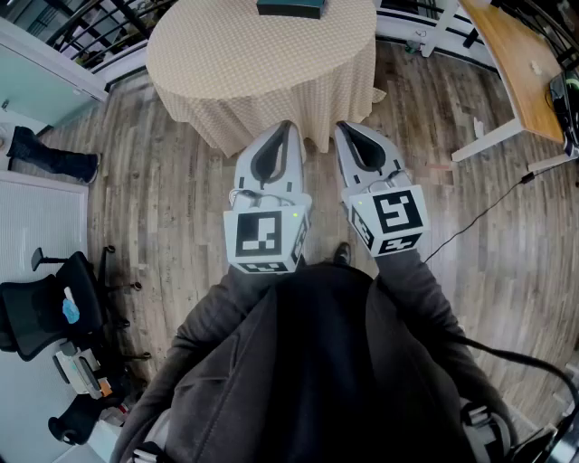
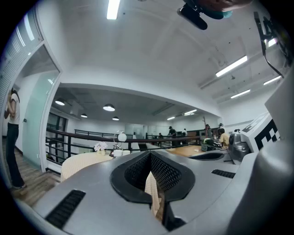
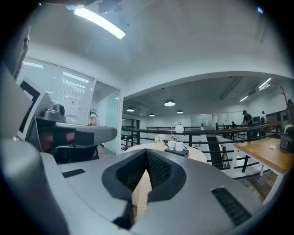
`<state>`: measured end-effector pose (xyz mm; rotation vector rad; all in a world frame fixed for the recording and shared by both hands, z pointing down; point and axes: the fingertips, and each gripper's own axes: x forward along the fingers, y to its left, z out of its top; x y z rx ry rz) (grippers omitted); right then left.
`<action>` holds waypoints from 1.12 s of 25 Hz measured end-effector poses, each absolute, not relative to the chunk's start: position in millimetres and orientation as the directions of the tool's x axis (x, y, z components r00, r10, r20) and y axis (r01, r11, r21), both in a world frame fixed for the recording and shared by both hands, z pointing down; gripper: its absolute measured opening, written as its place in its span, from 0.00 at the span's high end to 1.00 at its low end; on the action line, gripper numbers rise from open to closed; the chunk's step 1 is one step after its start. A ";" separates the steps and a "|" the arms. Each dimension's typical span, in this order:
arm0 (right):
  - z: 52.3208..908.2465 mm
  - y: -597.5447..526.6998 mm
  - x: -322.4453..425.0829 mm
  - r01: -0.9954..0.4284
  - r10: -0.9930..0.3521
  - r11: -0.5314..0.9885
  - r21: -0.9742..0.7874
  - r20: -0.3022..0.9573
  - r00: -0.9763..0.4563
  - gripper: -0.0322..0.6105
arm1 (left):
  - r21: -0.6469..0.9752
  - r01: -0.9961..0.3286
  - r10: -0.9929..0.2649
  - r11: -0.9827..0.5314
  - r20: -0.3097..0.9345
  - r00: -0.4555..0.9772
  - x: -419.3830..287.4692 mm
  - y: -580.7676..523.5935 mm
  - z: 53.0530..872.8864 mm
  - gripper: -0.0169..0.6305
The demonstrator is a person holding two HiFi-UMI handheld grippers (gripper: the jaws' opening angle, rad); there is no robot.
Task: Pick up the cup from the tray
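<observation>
A round table point(image 1: 262, 63) under a beige cloth stands ahead of me. On its far side lies a dark tray point(image 1: 289, 7), cut off by the top edge of the head view. In the right gripper view the tray point(image 3: 177, 153) carries two white cups point(image 3: 179, 147), far beyond the jaws. The left gripper view shows the cups point(image 2: 115, 153) small, on the table's top. My left gripper point(image 1: 288, 125) and right gripper point(image 1: 344, 127) are held side by side, level, short of the table's near edge. Each has its jaw tips together and holds nothing.
A globe lamp point(image 3: 178, 129) and a small pot of flowers point(image 3: 160, 137) stand by the tray. A wooden desk point(image 1: 520, 63) is at the right, with a cable point(image 1: 479, 217) across the floor. An office chair point(image 1: 45, 307) stands at the left. Black railings run behind the table.
</observation>
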<state>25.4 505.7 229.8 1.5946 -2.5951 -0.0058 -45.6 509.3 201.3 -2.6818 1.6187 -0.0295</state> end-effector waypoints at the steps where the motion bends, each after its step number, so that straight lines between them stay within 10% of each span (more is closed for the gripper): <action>1: 229.3 506.3 26.0 -0.890 -0.890 0.453 0.054 0.078 -0.449 0.94 | -0.022 -0.884 -0.884 -0.467 0.011 0.467 -44.6 510.0 201.1 0.97; 28: 271.3 526.9 111.9 -0.874 -0.868 0.476 -0.094 0.107 -0.484 0.94 | -0.064 -0.856 -0.855 -0.514 0.119 0.504 58.3 538.2 238.3 0.97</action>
